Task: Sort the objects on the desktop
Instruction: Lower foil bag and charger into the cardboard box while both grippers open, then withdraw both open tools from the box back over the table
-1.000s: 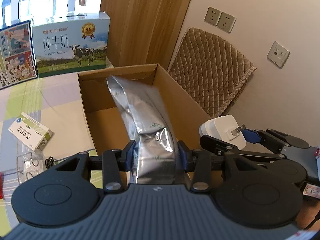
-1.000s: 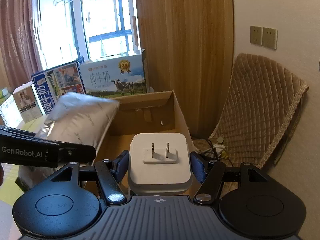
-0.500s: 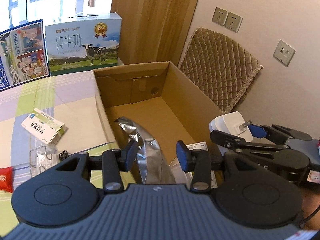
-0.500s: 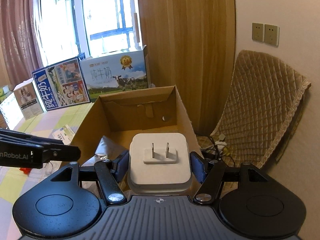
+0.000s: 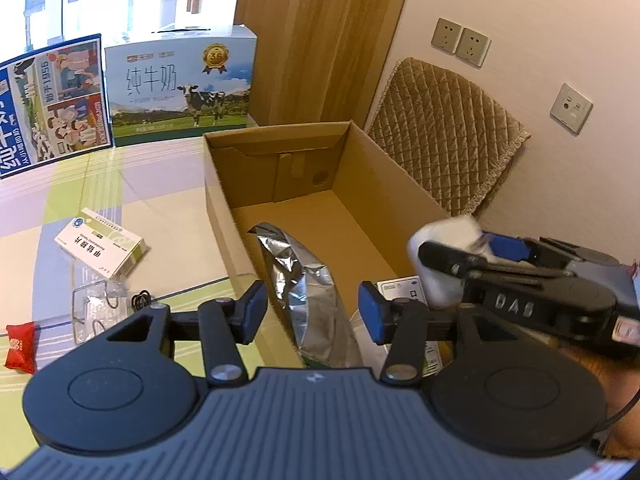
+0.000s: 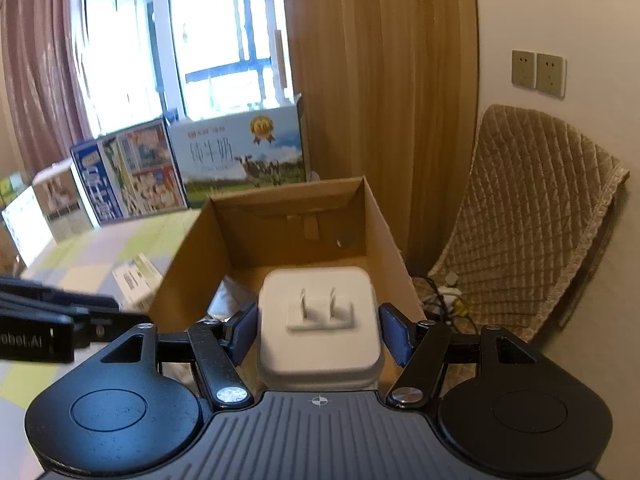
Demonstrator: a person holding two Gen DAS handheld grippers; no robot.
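1. Charger (image 6: 319,320): clamped side to side in the right gripper (image 6: 318,334), prongs facing forward, hanging over the near end of the box (image 6: 296,220), not yet inside.
2. Left gripper (image 5: 312,312): jaws spread, nothing held, hovering over the box's near left wall; foil bag (image 5: 308,292) lying below it in the box, leaning on that wall.
3. Step in hand, as judged: lowering the charger into the box and letting go.
4. Aim for the bare cardboard floor in the middle or far half; near end already taken by the foil bag and a white carton (image 5: 400,288).
5. Lower first, then release close to the floor; dropping from rim height risks a bounce or a dent, the charger looking hard and dense.
6. Keep clear of the right wall on the way down, and of the left gripper, now near on the left.
7. Spread the jaws fully before lifting, to avoid dragging the charger back up.
8. Left on the table, well apart from the box: pill box (image 5: 102,246), clear pouch (image 5: 96,312), red packet (image 5: 20,346); likely work for the free left gripper.
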